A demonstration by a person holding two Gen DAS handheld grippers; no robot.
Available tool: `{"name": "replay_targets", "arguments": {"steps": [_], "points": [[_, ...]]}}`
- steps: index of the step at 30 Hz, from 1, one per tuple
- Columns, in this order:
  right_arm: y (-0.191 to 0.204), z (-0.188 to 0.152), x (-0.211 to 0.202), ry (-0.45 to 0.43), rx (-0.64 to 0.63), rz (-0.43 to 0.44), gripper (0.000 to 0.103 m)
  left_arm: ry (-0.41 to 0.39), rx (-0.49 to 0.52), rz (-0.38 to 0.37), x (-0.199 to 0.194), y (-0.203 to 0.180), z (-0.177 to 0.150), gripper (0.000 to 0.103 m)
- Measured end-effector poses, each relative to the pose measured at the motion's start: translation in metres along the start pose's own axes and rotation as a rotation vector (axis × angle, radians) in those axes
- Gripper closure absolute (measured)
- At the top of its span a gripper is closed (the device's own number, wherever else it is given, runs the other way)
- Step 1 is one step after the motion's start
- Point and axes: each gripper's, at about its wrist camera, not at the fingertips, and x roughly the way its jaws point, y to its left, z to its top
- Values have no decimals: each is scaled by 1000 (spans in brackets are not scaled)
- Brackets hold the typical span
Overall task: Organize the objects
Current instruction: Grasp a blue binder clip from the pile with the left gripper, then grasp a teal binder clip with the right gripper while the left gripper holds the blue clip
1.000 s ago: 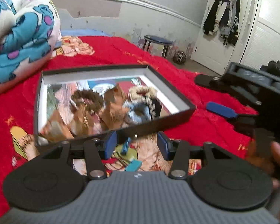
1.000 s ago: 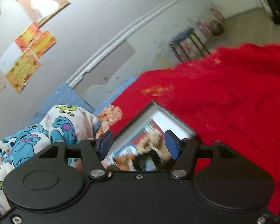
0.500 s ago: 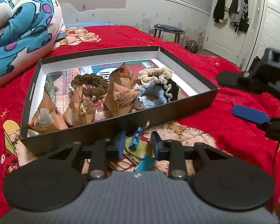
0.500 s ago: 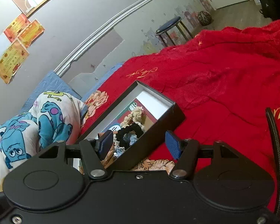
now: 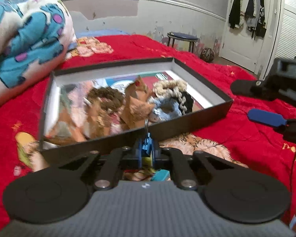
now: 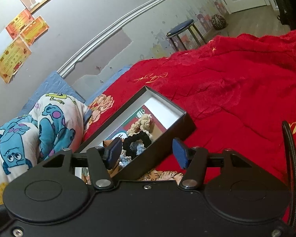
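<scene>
My left gripper is shut on a small blue binder clip, its wire handle poking up in front of the black box's near wall. The open box lies on the red blanket and holds crocheted scrunchies and brown snack packets. A second, teal clip lies on the blanket under my left fingers. My right gripper hovers by the box's right corner; its jaws are closing with nothing between them. It also shows at the right of the left wrist view.
A folded blue monster-print blanket lies left of the box. The red blanket spreads to the right. A round stool, a patterned ball and a white door hung with clothes stand beyond the bed.
My left jaws have closed in on the blue binder clip and now pinch it. The right gripper's view has swung to take in the box corner, and its jaws have narrowed slightly.
</scene>
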Motion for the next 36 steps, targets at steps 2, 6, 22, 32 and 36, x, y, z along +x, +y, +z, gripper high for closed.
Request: {"name": "replay_targets", "arguments": {"steps": [2, 6, 22, 32, 36], "points": [[6, 3, -6, -2, -32, 4, 48, -19, 8, 27, -15, 5, 2, 91], [18, 0, -20, -6, -103, 28, 48, -28, -44, 59, -40, 20, -5, 91], [50, -73, 43, 313, -338, 35, 60, 80, -215, 167, -14, 49, -40, 90], [52, -81, 46, 320, -348, 25, 61, 75, -212, 174, -15, 47, -42, 78], [56, -81, 47, 316, -363, 21, 61, 75, -154, 187, -16, 38, -44, 78]]}}
